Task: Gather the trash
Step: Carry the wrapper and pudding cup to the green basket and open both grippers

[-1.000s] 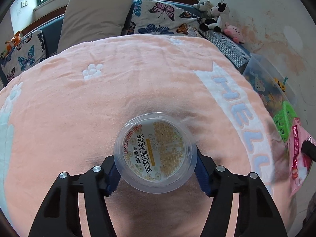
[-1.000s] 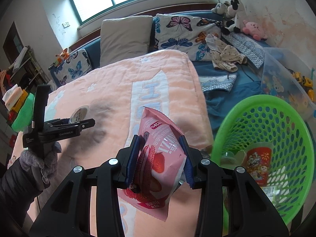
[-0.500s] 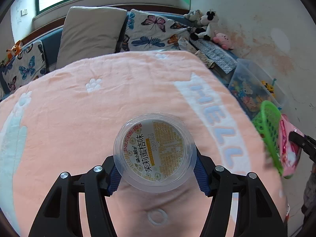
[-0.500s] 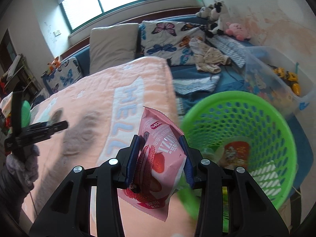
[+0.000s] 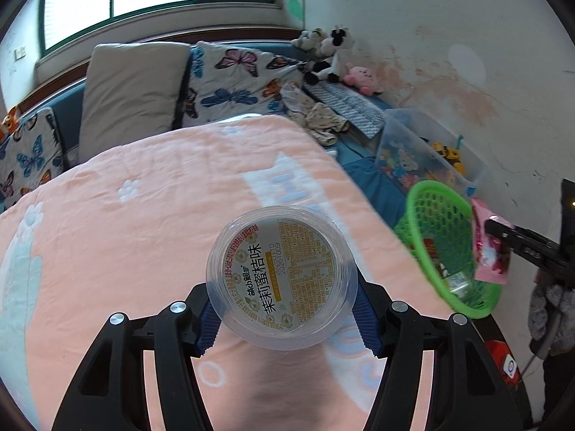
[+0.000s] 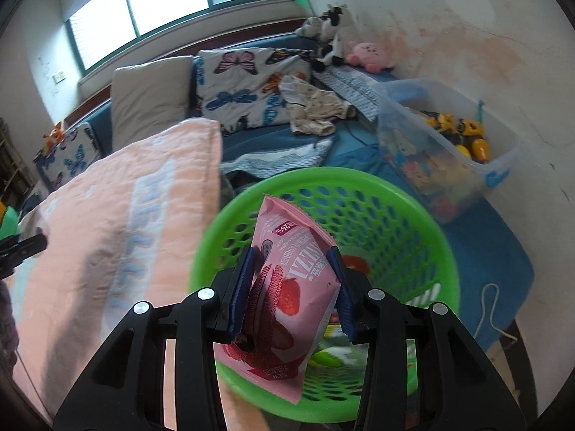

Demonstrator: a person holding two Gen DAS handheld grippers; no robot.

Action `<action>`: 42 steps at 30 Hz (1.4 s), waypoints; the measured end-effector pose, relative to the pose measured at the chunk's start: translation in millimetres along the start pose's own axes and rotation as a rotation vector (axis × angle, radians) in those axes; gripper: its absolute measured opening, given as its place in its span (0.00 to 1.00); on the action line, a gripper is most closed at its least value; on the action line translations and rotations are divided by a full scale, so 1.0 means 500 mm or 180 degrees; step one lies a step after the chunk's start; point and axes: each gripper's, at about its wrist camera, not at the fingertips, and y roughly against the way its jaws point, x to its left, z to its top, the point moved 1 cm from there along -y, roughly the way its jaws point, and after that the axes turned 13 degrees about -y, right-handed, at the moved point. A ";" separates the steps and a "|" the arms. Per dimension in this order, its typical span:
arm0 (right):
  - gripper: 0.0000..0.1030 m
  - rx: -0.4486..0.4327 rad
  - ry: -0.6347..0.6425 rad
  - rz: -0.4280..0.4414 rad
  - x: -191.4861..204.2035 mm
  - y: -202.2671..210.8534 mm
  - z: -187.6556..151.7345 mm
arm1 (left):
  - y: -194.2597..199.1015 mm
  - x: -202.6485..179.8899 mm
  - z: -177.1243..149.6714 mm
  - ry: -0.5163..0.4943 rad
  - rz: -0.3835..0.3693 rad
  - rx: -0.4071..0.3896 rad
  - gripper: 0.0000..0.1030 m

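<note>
My left gripper [image 5: 284, 318] is shut on a clear round plastic cup [image 5: 282, 276] with a yellow printed lid, held above the peach blanket [image 5: 143, 215]. My right gripper [image 6: 293, 294] is shut on a pink strawberry snack packet [image 6: 287, 287] and holds it over the mouth of the green mesh basket [image 6: 413, 222]. In the left wrist view the basket [image 5: 442, 237] stands at the right beyond the bed's edge, with the packet [image 5: 490, 251] and the right gripper [image 5: 499, 230] just above it. Some wrappers lie inside the basket.
Pillows [image 5: 133, 86] and plush toys [image 5: 330, 54] line the bed's head. A clear toy bin [image 6: 449, 151] stands by the wall behind the basket. Crumpled clothes [image 6: 312, 107] lie on the blue sheet. The left gripper's tip [image 6: 21, 248] shows at the far left.
My right gripper carried the pink packet rightward from over the blanket to above the basket. My left gripper lifted the cup and swung right toward the basket.
</note>
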 end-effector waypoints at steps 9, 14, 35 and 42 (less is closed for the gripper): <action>0.60 -0.0097 -0.0136 -0.0092 -0.049 0.002 0.011 | -0.009 -0.105 0.038 -0.0232 -0.0174 -0.0024 0.59; 0.60 -0.0148 -0.0183 -0.0115 -0.069 0.017 0.010 | -0.023 -0.150 0.051 -0.0316 -0.0269 -0.0007 0.59; 0.72 -0.0360 -0.0164 -0.0070 -0.103 0.125 -0.040 | -0.115 -0.342 0.075 -0.0543 -0.0641 0.0190 0.59; 0.73 -0.0377 -0.0160 -0.0111 -0.114 0.132 -0.061 | -0.147 -0.380 0.084 -0.0554 -0.0679 0.0270 0.66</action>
